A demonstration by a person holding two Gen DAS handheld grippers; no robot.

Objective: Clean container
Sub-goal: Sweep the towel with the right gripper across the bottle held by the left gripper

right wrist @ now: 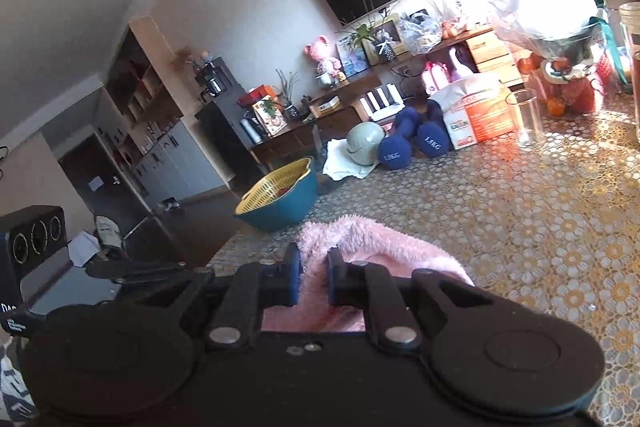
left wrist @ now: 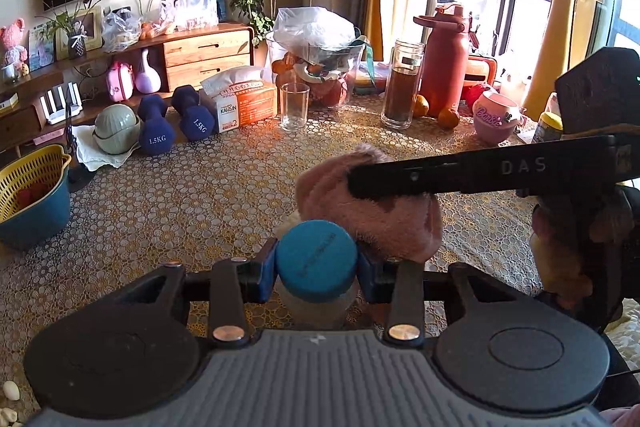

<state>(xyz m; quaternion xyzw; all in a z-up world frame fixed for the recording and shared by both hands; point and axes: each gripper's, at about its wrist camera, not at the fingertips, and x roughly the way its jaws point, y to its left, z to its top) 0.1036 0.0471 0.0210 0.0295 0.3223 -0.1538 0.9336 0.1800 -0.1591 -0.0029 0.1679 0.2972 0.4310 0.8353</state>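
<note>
My left gripper point(left wrist: 317, 269) is shut on a small clear container with a round blue lid point(left wrist: 316, 259), held upright over the patterned tablecloth point(left wrist: 180, 203). A fluffy pink cloth point(left wrist: 372, 211) lies against the container's far right side. The right gripper's black finger point(left wrist: 460, 175) reaches in from the right and presses on that cloth. In the right wrist view, my right gripper point(right wrist: 313, 283) is shut on the same pink cloth point(right wrist: 380, 239), which bunches up between the blue pads and spills forward. The container itself is hidden in that view.
At the table's back stand an empty glass point(left wrist: 295, 105), a jar of dark liquid point(left wrist: 401, 85), a red bottle point(left wrist: 446, 61), a pink Barbie cup point(left wrist: 495, 117), oranges, a tissue pack point(left wrist: 240, 99) and two blue dumbbells point(left wrist: 176, 125). A yellow-and-blue strainer bowl point(left wrist: 30, 195) sits at the left edge.
</note>
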